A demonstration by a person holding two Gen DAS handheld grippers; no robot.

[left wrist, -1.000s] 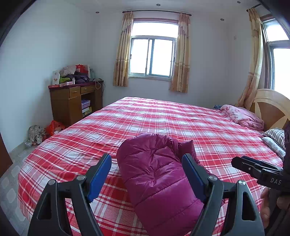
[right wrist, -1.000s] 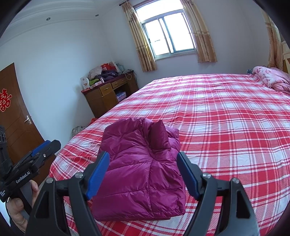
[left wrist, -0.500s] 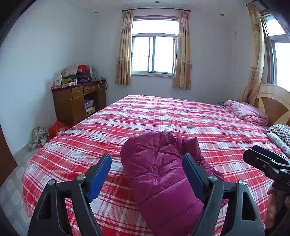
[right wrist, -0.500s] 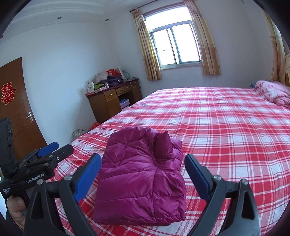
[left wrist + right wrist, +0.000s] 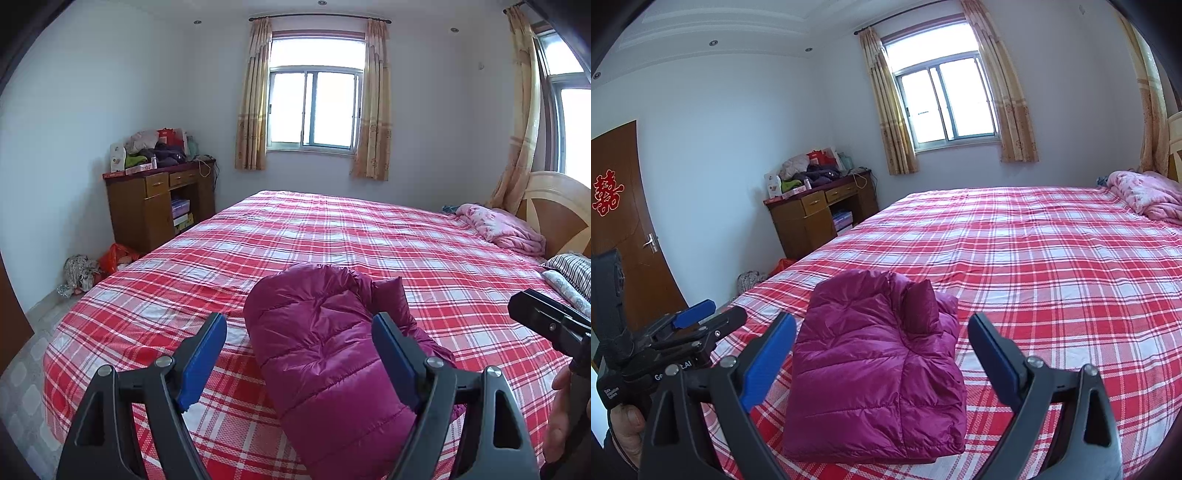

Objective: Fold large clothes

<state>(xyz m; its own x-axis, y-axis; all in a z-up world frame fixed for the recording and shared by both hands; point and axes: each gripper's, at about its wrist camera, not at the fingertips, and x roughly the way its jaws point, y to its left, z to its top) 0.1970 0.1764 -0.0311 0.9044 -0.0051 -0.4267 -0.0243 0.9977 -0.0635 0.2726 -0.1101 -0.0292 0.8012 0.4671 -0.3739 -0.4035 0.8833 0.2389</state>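
Observation:
A magenta down jacket [image 5: 325, 354] lies folded into a thick bundle near the front edge of the red plaid bed [image 5: 332, 229]. My left gripper [image 5: 299, 321] hovers before it, open, its blue pads apart from the fabric. In the right wrist view the jacket [image 5: 875, 365] shows its upright collar at the far end. My right gripper [image 5: 882, 321] also stands open and wide, holding nothing. Each view catches the other gripper at its side: the left gripper [image 5: 690, 321] and the right gripper [image 5: 543, 317], each with a hand below.
A cluttered wooden desk [image 5: 155, 206] stands left of the bed, with bags [image 5: 99, 266] on the floor beside it. A pink blanket [image 5: 502, 229], pillows [image 5: 572, 269] and the headboard [image 5: 554, 206] are at the right. A brown door [image 5: 624, 221] is at the far left.
The right gripper's jaws have spread wider. The jacket lies where it was, and the left gripper has kept its opening and place.

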